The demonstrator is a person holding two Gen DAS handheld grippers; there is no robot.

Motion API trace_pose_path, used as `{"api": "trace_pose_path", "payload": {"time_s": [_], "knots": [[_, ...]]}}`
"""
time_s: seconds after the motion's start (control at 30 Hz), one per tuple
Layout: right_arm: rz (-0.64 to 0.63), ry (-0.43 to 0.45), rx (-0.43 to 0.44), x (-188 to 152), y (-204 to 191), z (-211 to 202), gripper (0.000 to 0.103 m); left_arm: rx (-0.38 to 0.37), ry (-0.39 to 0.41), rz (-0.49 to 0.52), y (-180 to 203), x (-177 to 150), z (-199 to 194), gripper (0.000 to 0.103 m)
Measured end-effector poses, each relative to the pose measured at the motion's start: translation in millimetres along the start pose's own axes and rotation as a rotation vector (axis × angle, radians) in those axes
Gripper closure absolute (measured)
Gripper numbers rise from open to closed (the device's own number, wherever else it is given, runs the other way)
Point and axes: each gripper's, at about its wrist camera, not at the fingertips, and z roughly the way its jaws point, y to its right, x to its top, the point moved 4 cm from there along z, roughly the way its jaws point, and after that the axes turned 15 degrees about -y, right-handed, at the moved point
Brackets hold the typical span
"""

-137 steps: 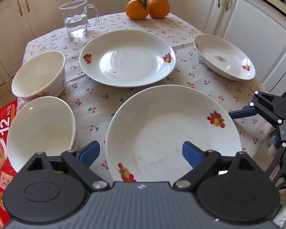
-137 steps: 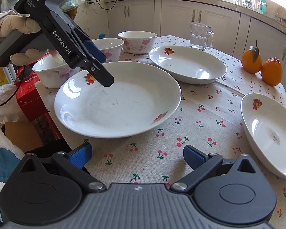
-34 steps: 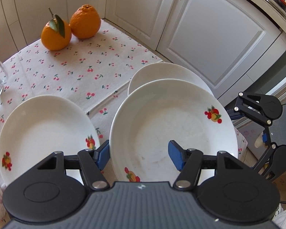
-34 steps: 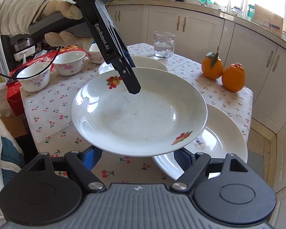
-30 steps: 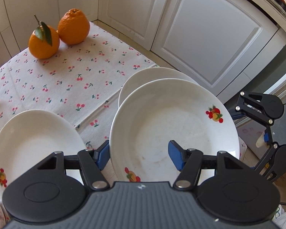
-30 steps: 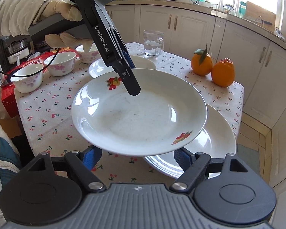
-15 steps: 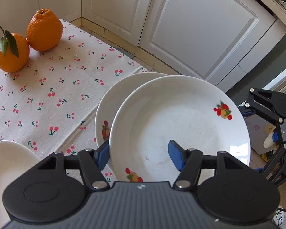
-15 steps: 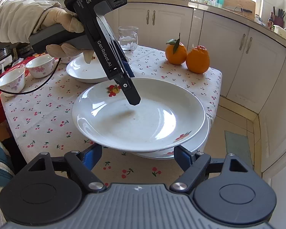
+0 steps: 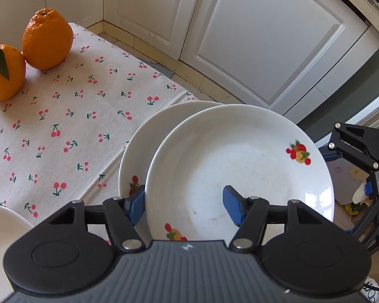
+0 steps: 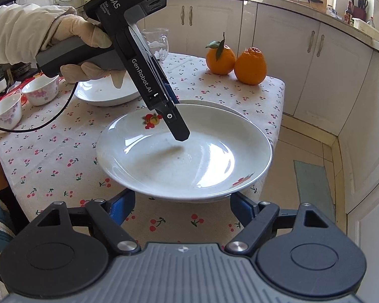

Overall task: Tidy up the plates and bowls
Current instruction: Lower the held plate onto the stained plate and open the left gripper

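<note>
small bowls: 2 small white ceramic bowls with pink flowers (image 10: 40, 89) at far left of the right wrist view, on the table, apart from the plates.
back plate: 1 shallow white ceramic plate (image 10: 106, 93) behind the gloved hand (image 10: 83, 48); partly covered by it.
left tool: black two-finger tool with blue pads (image 9: 184, 203), clenched on the near rim of the held plate; 1 finger under the rim, 1 over the inside.
held plate: large round white ceramic plate with fruit decals (image 9: 240, 166), carried over the table corner, directly above the lower plate; tilt slight.
lower plate: matching white ceramic plate (image 9: 144, 146), lying on the table near the corner; only its far and left arc shows.
contact: cannot tell whether the 2 plates touch yet or a gap remains.
handling: stiff, glazed, likely slippery and chip-prone; some weight hanging off a one-sided rim pinch, so it may droop. Best held at the rim, set down level and gently.
table: cherry-print cloth on the table (image 9: 70, 116); corner close, so an off-centre stack could slide off, I judge.
oranges: 2 oranges (image 10: 236, 61), one with a leaf, well apart from the stack.
right tool: second black tool with blue pads (image 10: 182, 205), jaws spread and grasping nothing; fingertips hidden under the held plate's near edge.
cut off: glass mug mostly hidden behind the left tool.
</note>
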Motion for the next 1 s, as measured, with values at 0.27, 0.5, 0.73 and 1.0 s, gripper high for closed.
{"api": "trace_pose_path", "payload": {"time_s": [0.27, 0.5, 0.73, 1.0], "knots": [[0.024, -0.008, -0.006, -2, 3, 0, 0.017, 0.003, 0.004, 0.012, 1, 7, 2, 0.040], [0.040, -0.002, -0.005, -3, 5, -1, 0.017, 0.010, 0.013, 0.020, 1, 12, 3, 0.039], [0.045, 0.003, -0.008, -3, 5, 0, 0.017, 0.011, 0.022, 0.018, -2, 12, 4, 0.039], [0.054, 0.010, -0.008, -4, 6, -2, 0.017, 0.031, 0.030, 0.037, 1, 16, 7, 0.036]]}}
